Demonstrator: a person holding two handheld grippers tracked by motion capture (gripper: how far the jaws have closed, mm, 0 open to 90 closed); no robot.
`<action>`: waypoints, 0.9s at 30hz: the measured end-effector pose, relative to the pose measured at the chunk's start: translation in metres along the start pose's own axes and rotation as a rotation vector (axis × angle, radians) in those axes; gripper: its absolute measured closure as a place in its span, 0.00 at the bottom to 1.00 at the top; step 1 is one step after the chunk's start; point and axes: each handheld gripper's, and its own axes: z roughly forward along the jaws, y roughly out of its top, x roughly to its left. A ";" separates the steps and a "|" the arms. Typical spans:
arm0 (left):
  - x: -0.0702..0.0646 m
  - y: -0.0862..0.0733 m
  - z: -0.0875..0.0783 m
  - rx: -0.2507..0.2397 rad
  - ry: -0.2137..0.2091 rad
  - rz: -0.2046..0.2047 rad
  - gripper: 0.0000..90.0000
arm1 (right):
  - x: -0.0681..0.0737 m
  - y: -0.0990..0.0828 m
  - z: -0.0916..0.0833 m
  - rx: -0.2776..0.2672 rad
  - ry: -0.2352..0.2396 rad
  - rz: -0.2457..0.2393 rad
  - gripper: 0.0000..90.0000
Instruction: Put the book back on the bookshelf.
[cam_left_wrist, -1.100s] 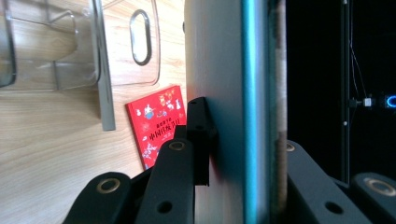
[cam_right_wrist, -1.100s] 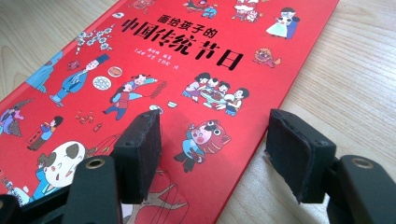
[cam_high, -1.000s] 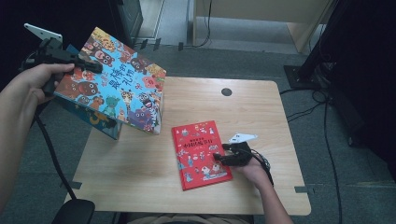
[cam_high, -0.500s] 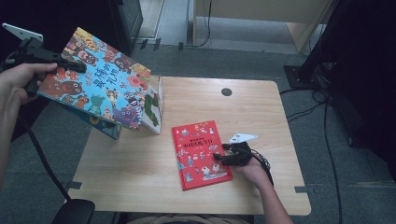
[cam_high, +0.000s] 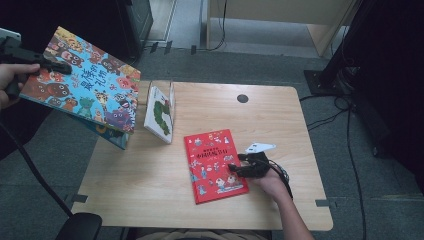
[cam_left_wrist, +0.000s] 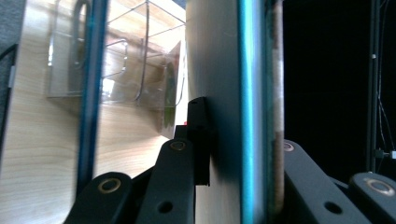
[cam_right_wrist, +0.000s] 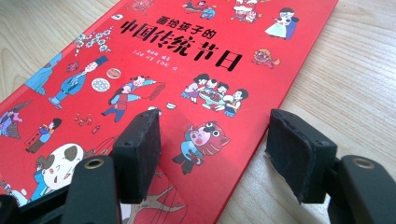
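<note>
Leftward and away from the desk went the big picture book since the earlier frames, uncovering the clear rack and the white book leaning in it. We had our left hand-held gripper clamped on that big book's top edge; in the left gripper view its jaws stood closed on the book's edge, with a blue band running along it. We held the book tilted in the air, off the desk's left rim, cover up.

Our right hand-held gripper rested with its jaws apart over the lower right corner of the red book, one pad on the cover and the other past the book's edge over bare wood, gripping nothing. That red book lay flat near the middle of the desk.

We judged the main risk to lie with the big book: pinched at one edge only, the wide, heavy-looking cover could swing or slip out if the hand turned fast, and it might knock the rack on the way back. It looked stiff and glossy, crowded with cartoon monsters and large characters on blue.
</note>
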 end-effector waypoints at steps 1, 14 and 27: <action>0.002 0.001 -0.001 -0.004 0.002 -0.004 0.88 | 0.000 0.000 0.000 -0.001 -0.001 0.000 0.39; 0.005 0.006 -0.008 -0.005 0.121 0.000 0.89 | 0.000 0.000 0.000 -0.001 -0.001 -0.003 0.39; -0.007 0.006 -0.026 -0.022 0.193 0.028 0.89 | 0.000 0.000 0.000 -0.002 -0.001 -0.001 0.39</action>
